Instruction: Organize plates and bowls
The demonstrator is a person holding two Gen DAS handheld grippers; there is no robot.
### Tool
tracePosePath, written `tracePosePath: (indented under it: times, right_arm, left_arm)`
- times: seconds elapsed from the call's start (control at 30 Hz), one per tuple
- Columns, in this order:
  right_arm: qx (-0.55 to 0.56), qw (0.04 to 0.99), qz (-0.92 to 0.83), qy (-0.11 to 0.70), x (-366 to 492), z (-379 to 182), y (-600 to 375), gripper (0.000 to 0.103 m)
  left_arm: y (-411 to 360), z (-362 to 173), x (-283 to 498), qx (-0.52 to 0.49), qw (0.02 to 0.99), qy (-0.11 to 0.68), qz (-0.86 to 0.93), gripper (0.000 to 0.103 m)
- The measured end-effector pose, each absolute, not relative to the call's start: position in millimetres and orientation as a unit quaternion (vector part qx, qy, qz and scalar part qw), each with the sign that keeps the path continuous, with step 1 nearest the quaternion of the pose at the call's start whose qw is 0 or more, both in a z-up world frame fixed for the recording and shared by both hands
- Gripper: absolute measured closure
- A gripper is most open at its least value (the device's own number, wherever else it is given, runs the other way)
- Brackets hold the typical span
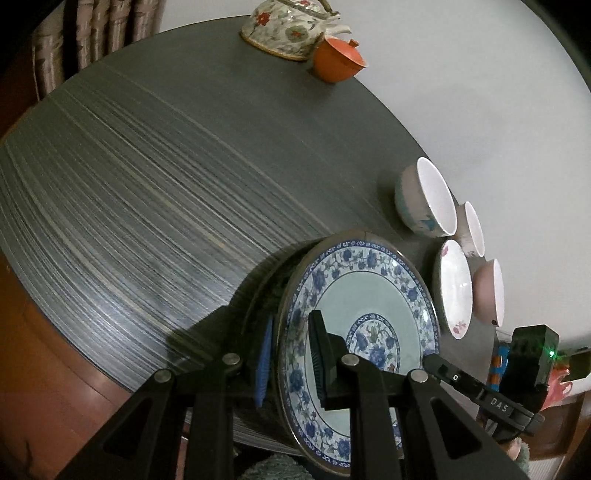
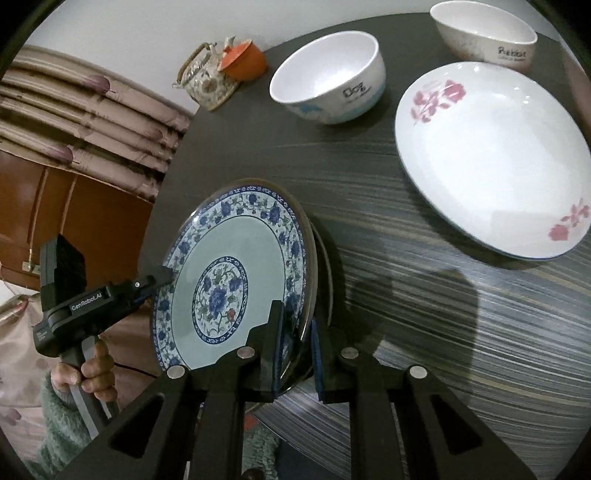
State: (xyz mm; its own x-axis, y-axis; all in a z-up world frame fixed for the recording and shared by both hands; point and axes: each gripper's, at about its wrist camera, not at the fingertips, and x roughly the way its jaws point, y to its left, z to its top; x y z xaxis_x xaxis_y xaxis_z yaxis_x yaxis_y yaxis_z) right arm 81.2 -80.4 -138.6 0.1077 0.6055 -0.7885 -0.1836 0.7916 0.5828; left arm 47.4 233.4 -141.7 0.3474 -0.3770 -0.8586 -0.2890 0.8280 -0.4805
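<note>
Here both hand-held grippers grasp one blue-and-white floral plate (image 2: 236,280), which stands tilted on edge near the lower edge of the dark striped desk (image 1: 147,192).

In the right wrist view, the right hand-held gripper (image 2: 295,354) sits at lower centre, its two blue-padded fingers (image 2: 277,350) clenched on the plate's right rim. The left hand-held gripper (image 2: 162,277) reaches in from the left of that frame and grips the plate's opposite rim; a hand (image 2: 96,373) in a fuzzy green sleeve (image 2: 59,428) holds its handle at the lower left.

In the left wrist view, the left hand-held gripper (image 1: 291,358) is at lower centre, one finger lying across the plate's face and the blue-padded one behind the rim, so the rim is pinched between them. The right hand-held gripper (image 1: 432,363) enters from the lower right of that frame and meets the plate's far rim.

In the upper right of the right wrist view, a white plate with pink flowers (image 2: 491,158) lies flat on the desk, well apart from the held plate. Beyond it are a white bowl with blue markings (image 2: 328,77) and a second white bowl (image 2: 484,33) at the top right corner. A third bowl (image 1: 489,291) shows only in the left wrist view, just beside the pink-flowered plate.

At the desk's far edge, a floral teapot (image 2: 207,77) and an orange cup (image 2: 245,61) stand touching each other, with a pleated curtain (image 2: 92,125) at the left.
</note>
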Motion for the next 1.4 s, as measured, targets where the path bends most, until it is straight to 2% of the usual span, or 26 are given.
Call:
tracePosePath:
  times: [0.57, 0.77, 0.93, 1.13, 1.4]
  right_arm:
    - [0.148, 0.711, 0.258, 0.638, 83.1, -152.3, -54.8, 0.085]
    - [0.143, 0.706, 0.256, 0.644, 80.5, -150.5, -50.6, 0.075]
    - [0.141, 0.697, 0.254, 0.655, 79.9, -146.0, -41.7, 0.052]
    - [0.093, 0.705, 0.238, 0.662, 77.3, -136.8, -25.0, 0.042]
    - [0.053, 0.716, 0.227, 0.658, 77.8, -131.8, -15.6, 0.035]
  left_arm:
    - [228.5, -160.0, 54.7, -0.281, 0.764, 0.581, -0.015, 0.085]
    - [228.0, -162.8, 53.7, -0.278, 0.766, 0.579, -0.006, 0.085]
    - [225.6, -166.3, 53.1, -0.271, 0.768, 0.580, 0.005, 0.085]
    - [220.7, -169.1, 52.6, -0.265, 0.770, 0.580, 0.012, 0.085]
    - [218.6, -165.9, 49.9, -0.259, 0.782, 0.566, 0.021, 0.085]
